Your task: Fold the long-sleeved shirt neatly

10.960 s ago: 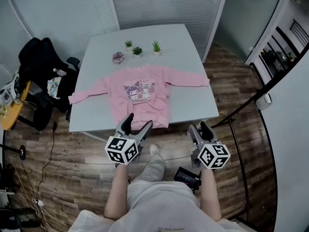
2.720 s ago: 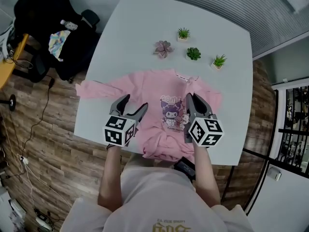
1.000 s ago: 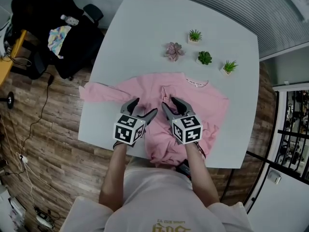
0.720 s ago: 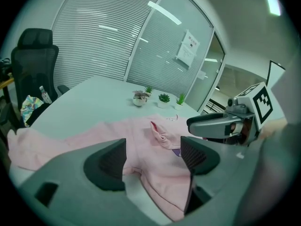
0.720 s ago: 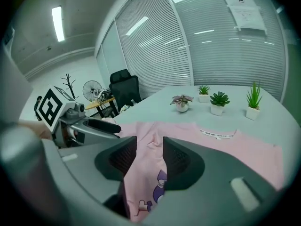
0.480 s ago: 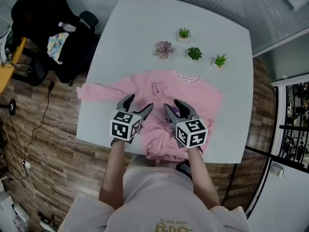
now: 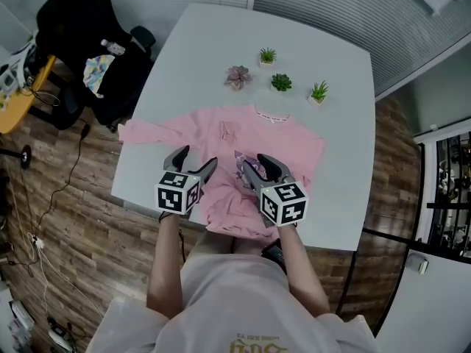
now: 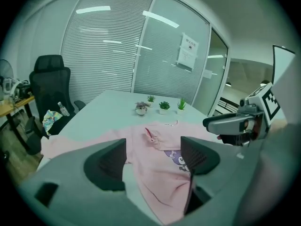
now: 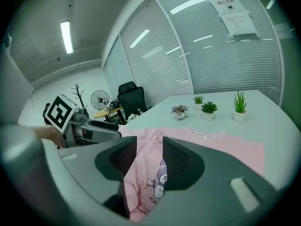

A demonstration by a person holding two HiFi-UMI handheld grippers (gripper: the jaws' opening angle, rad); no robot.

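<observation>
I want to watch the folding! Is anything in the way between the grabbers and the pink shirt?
No, nothing visible. The left gripper and right gripper hover open just over the pink shirt. The small potted plants stand beyond its collar, out of the way.

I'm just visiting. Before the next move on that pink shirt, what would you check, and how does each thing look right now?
1. Left gripper empty, jaws apart: ok.
2. Right gripper empty, jaws apart: ok.
3. Sleeve on the left folded in: not ok, it lies stretched out.
4. Potted plants clear of the shirt: ok.
5. Hem flat: not ok, rumpled at the table edge.
</observation>
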